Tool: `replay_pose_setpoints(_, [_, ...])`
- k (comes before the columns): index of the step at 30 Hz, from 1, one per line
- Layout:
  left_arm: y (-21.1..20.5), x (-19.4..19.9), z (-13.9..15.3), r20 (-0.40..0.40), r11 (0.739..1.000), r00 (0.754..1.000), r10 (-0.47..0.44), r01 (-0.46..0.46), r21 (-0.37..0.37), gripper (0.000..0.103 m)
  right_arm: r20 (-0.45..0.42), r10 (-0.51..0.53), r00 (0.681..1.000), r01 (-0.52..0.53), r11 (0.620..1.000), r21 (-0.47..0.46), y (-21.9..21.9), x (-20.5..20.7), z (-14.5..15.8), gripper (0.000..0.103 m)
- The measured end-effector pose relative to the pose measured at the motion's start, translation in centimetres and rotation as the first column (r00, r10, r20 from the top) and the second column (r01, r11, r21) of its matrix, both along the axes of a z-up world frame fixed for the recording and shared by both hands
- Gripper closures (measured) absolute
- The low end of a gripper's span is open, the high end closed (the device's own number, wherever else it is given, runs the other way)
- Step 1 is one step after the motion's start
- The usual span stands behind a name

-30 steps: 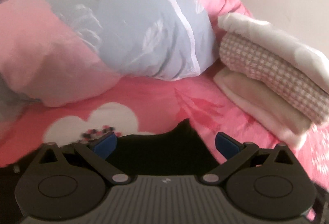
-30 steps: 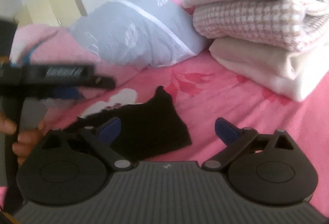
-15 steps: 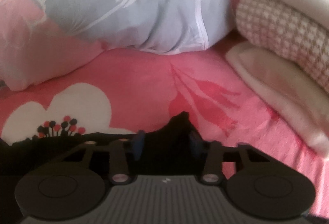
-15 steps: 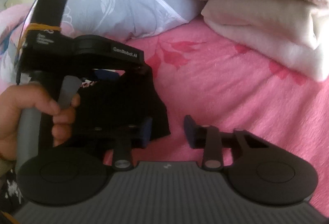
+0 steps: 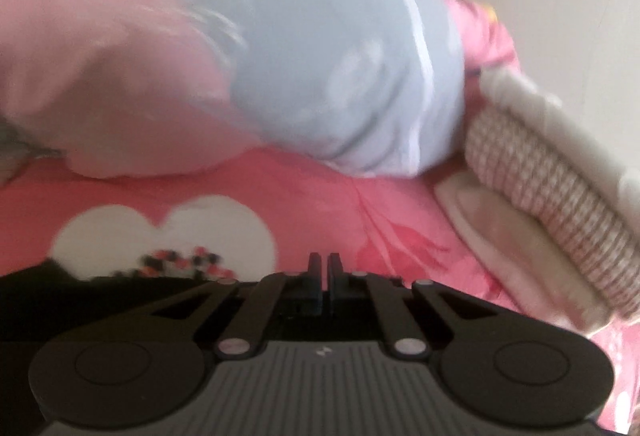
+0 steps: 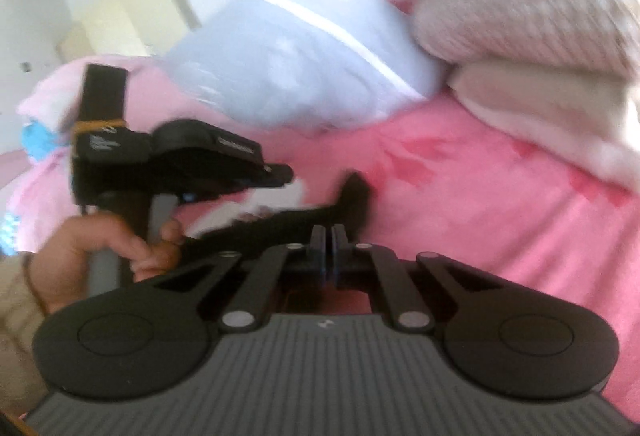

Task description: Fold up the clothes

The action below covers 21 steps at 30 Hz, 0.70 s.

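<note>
Both the left gripper (image 5: 324,263) and right gripper (image 6: 329,236) were clamped on the limp, light black garment's (image 6: 352,196) edge at lower centre, probably best held by corners.

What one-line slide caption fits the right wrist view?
Right gripper, fingers shut, grips the black garment on the pink bedsheet, left gripper alongside.

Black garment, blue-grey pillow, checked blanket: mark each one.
Black garment (image 6: 352,196): right wrist view, its raised corner.
Blue-grey pillow (image 5: 340,56): left wrist view, its middle.
Checked blanket (image 5: 552,204): left wrist view, its folded edge.
</note>
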<state>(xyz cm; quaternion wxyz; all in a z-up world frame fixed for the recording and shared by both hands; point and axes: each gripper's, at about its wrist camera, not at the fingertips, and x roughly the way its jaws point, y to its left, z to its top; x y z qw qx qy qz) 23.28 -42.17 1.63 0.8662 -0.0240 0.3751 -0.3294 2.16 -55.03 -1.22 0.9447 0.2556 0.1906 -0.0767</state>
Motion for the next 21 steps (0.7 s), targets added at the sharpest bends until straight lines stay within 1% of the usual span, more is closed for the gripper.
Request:
replay_pose_setpoints(5, [5.3,0.5,1.9,-0.015,0.998,0.999,0.034,-0.034,-0.048,0.1,0.053,0.114,0.992,-0.111,0.992,-0.057,3.8,1.2,3.3,0.103])
replay_pose_setpoints(7, [6.8,0.5,1.8,-0.056,0.998,0.998,0.014,-0.018,-0.063,0.099,0.054,0.142,0.988,-0.137,0.987,-0.082,5.1,1.6,3.8,0.103])
replay_pose_setpoints(8, [7.5,0.5,1.8,-0.08,0.997,0.997,0.001,-0.007,-0.072,0.093,0.052,0.152,0.987,-0.147,0.985,-0.093,5.6,1.8,4.0,0.103])
replay_pose_setpoints(9, [8.2,0.4,1.7,-0.101,0.997,0.995,-0.013,0.005,-0.081,0.084,0.05,0.162,0.986,-0.157,0.982,-0.104,6.2,1.9,4.1,0.103])
replay_pose_setpoints(10, [8.6,0.1,1.6,-0.112,0.996,0.993,-0.027,0.017,-0.09,0.08,0.045,0.178,0.983,-0.172,0.979,-0.107,6.7,2.1,4.1,0.103])
replay_pose_setpoints(11, [9.0,-0.4,1.5,-0.112,0.995,0.993,-0.041,0.031,-0.095,0.074,0.038,0.2,0.979,-0.196,0.976,-0.094,6.9,2.1,3.9,0.103])
replay_pose_setpoints(12, [9.4,-0.9,1.3,-0.107,0.994,0.993,-0.058,0.047,-0.096,0.07,0.032,0.22,0.975,-0.217,0.973,-0.079,7.3,1.9,3.6,0.101])
replay_pose_setpoints(13, [9.8,-1.5,1.2,-0.101,0.993,0.992,-0.074,0.064,-0.097,0.067,0.025,0.246,0.969,-0.244,0.968,-0.056,7.5,1.7,3.3,0.099])
replay_pose_setpoints(14, [10.0,-2.0,1.1,-0.092,0.992,0.991,-0.093,0.084,-0.095,0.061,0.018,0.278,0.961,-0.277,0.961,-0.019,7.5,1.5,2.9,0.098])
replay_pose_setpoints(15, [10.0,-2.6,1.0,-0.077,0.99,0.99,-0.115,0.108,-0.091,0.055,0.016,0.301,0.954,-0.301,0.953,0.027,7.2,1.2,2.5,0.097])
replay_pose_setpoints(16, [10.0,-3.2,0.9,-0.062,0.988,0.989,-0.138,0.132,-0.086,0.053,0.019,0.32,0.947,-0.321,0.943,0.083,6.8,0.8,2.1,0.093])
replay_pose_setpoints(17, [9.9,-3.8,0.8,-0.046,0.985,0.986,-0.161,0.157,-0.078,0.048,0.026,0.337,0.941,-0.337,0.93,0.145,6.3,0.4,1.6,0.082])
replay_pose_setpoints(18, [9.6,-4.4,0.6,-0.027,0.981,0.982,-0.185,0.183,-0.065,0.044,0.038,0.338,0.94,-0.339,0.918,0.206,5.4,-0.2,1.1,0.074])
replay_pose_setpoints(21, [8.1,-6.2,-0.1,0.037,0.967,0.966,-0.256,0.256,-0.006,0.035,0.064,0.28,0.958,-0.284,0.895,0.345,2.2,-1.8,-0.2,0.072])
